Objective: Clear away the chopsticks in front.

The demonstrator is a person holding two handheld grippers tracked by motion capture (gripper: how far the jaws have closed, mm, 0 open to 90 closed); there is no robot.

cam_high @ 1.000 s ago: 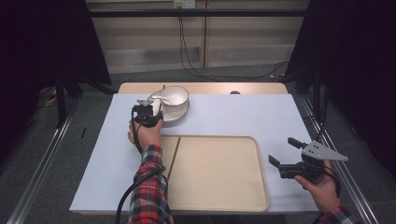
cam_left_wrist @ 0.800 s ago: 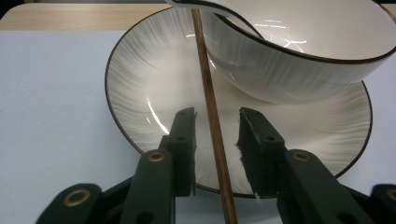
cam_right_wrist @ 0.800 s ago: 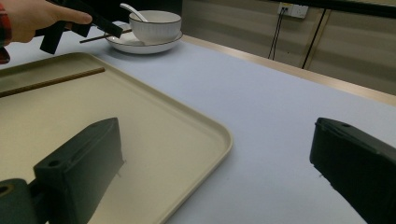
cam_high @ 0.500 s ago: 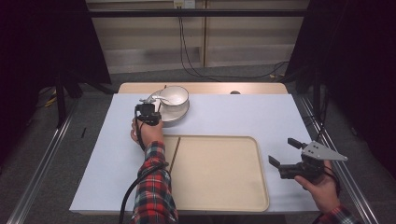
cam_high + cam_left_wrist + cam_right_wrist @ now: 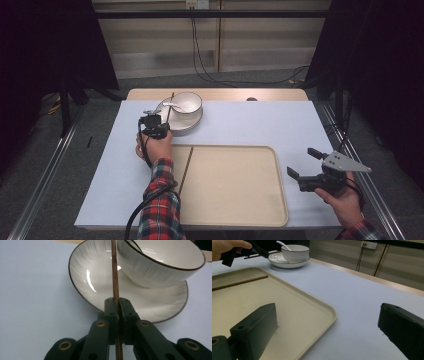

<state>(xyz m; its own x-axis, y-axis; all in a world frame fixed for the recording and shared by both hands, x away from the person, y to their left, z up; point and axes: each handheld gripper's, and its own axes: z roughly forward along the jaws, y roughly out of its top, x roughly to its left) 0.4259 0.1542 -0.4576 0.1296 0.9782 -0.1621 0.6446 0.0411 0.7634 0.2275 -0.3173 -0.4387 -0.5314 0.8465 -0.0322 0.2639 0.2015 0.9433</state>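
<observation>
Chopstick (image 5: 114, 270), a thin brown wooden one, is clamped between the closed jaws of the left gripper (image 5: 118, 303), and its far end reaches over the white plate (image 5: 95, 277), just beside the white bowl (image 5: 160, 262) that stands on this plate. A spoon (image 5: 172, 105) lies in the bowl. A second chopstick (image 5: 186, 166) lies on the left edge of the beige tray (image 5: 235, 185). The right gripper (image 5: 302, 164) hovers near the right side of the tray with its jaws wide apart and nothing between them
</observation>
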